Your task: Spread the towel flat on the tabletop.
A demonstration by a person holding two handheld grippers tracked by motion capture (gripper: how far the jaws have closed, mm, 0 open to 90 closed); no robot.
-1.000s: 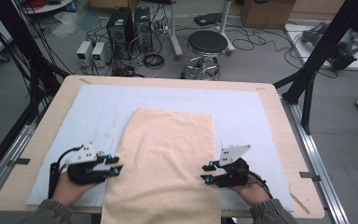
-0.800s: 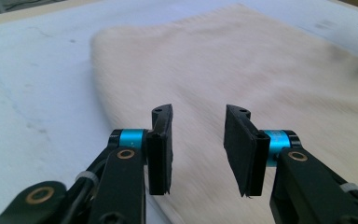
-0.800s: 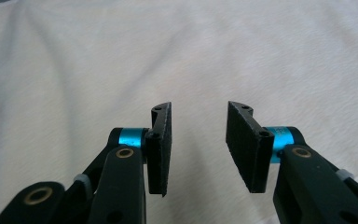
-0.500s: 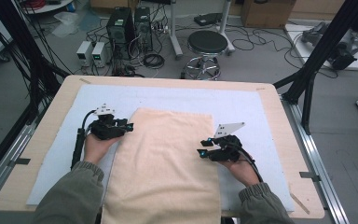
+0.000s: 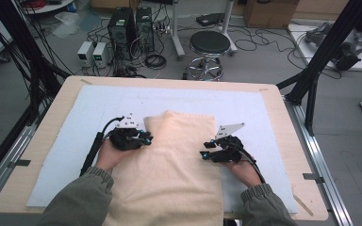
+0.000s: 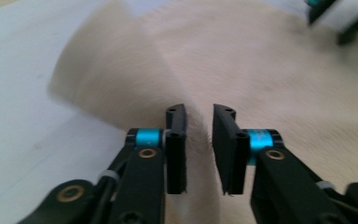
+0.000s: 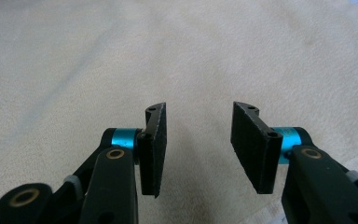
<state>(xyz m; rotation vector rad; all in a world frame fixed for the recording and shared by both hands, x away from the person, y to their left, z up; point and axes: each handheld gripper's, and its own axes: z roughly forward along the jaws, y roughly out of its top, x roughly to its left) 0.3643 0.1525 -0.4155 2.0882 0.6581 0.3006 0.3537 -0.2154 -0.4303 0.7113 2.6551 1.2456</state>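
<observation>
The tan cloth lies in the middle of the picture, reaching the bottom edge. The left gripper has a narrow gap over a raised fold. The right gripper is wide open above flat cloth. The thin fold could slip out and flop back.

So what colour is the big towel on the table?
The towel is plain cream-beige, with no pattern. The right gripper view shows it best.

A pale wooden table carried a light blue-white mat. Beyond it, a black round stool on chrome legs stood near two black computer towers amid tangled floor cables.
</observation>
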